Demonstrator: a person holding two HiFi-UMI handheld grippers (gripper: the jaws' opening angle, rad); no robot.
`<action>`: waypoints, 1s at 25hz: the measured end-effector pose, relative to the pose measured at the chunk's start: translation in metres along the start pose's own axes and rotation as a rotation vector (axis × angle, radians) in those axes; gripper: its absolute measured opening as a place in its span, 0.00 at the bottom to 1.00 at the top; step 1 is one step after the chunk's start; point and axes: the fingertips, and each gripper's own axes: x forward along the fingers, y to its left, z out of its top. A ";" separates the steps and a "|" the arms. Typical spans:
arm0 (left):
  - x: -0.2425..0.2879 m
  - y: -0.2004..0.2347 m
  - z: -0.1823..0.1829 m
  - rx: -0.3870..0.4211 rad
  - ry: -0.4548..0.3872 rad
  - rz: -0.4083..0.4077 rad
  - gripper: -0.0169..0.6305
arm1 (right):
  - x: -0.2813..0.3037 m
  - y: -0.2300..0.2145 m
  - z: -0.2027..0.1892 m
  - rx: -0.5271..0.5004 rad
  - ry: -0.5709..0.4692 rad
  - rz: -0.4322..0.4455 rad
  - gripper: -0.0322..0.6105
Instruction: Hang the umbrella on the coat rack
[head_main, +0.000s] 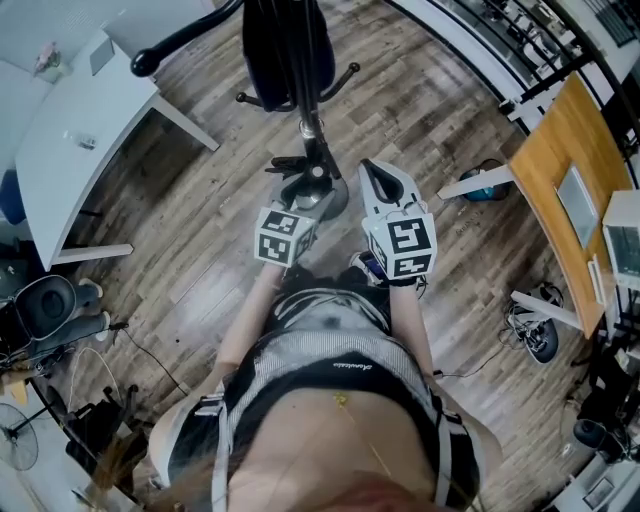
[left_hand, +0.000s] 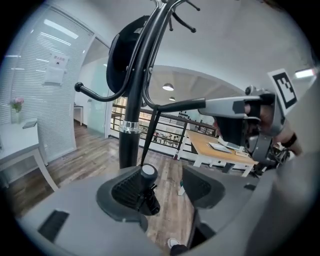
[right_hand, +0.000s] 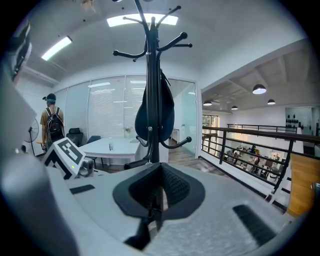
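Black umbrella (left_hand: 145, 194) is hung by its strap (left_hand: 149, 135), which is pinched in the closed right gripper (right_hand: 159, 175) beside the coat rack (left_hand: 131, 125). It is ungripped between the left gripper's (left_hand: 167, 186) wide-apart jaws.

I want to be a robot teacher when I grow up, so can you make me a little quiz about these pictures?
1. True or false: the jaws of the left claw stand apart.
2. What hangs on the coat rack? A) a dark bundle B) a red coat C) nothing
3. What small thing sits between the left claw's jaws?
Key: 1 true. 2 A. 3 A black knob with a pale top, on a thin rod.
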 end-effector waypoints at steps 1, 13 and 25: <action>-0.002 -0.001 0.001 0.005 0.002 0.001 0.40 | 0.000 0.000 0.000 0.002 -0.002 0.002 0.05; -0.020 -0.004 0.007 0.009 -0.052 0.061 0.08 | -0.011 0.005 0.001 0.002 -0.037 0.011 0.05; -0.038 -0.019 0.023 0.028 -0.084 0.092 0.05 | -0.019 0.015 -0.003 -0.005 -0.049 0.059 0.05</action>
